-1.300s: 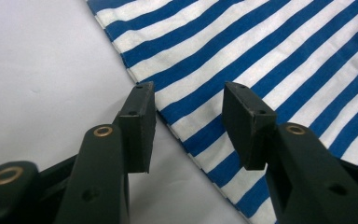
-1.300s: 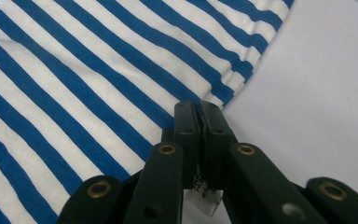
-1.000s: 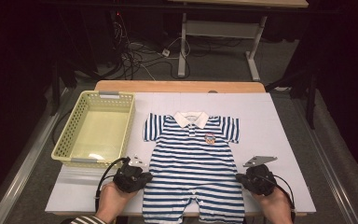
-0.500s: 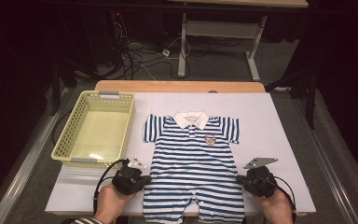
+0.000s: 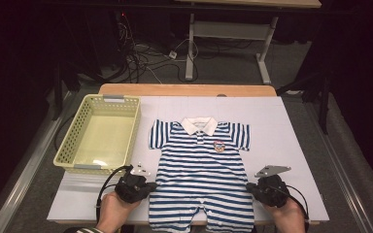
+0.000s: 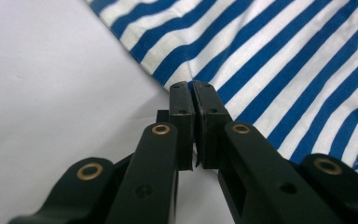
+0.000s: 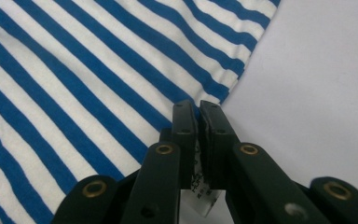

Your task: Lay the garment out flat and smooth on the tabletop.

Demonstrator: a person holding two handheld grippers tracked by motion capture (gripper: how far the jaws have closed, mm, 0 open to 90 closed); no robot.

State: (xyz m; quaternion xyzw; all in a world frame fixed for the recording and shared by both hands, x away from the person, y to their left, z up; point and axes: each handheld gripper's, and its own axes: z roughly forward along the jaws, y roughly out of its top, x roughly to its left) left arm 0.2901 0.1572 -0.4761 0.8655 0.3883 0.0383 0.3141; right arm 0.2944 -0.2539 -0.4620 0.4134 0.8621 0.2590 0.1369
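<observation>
Nearest me: my left gripper (image 5: 148,186) sits at the romper's (image 5: 203,170) left side seam, jaws together and pinching the hem edge, going by the left gripper view, where the pads (image 6: 182,105) close right on the fabric border. My right gripper (image 5: 253,188) mirrors it at the right side seam; jaws have just eased a touch, but in the right gripper view the striped edge and a white care label (image 7: 200,196) sit between the pads, so still clamped on cloth. Romper: blue/white stripes, lying flat, face up, mid-table on the white board (image 5: 291,145), collar (image 5: 199,125) at the far end, legs toward me. Further left, a yellow mesh basket (image 5: 126,99), nothing in it, just beside the sleeve. Risks, my guess: both grips are shallow, only at the very hem, so a lift or fold could slip one side and leave the garment skewed. Right side is shakier, since it may grip mostly label, not both layers. Uneven pull would also bunch the body or drag the sleeve into the basket wall.
</observation>
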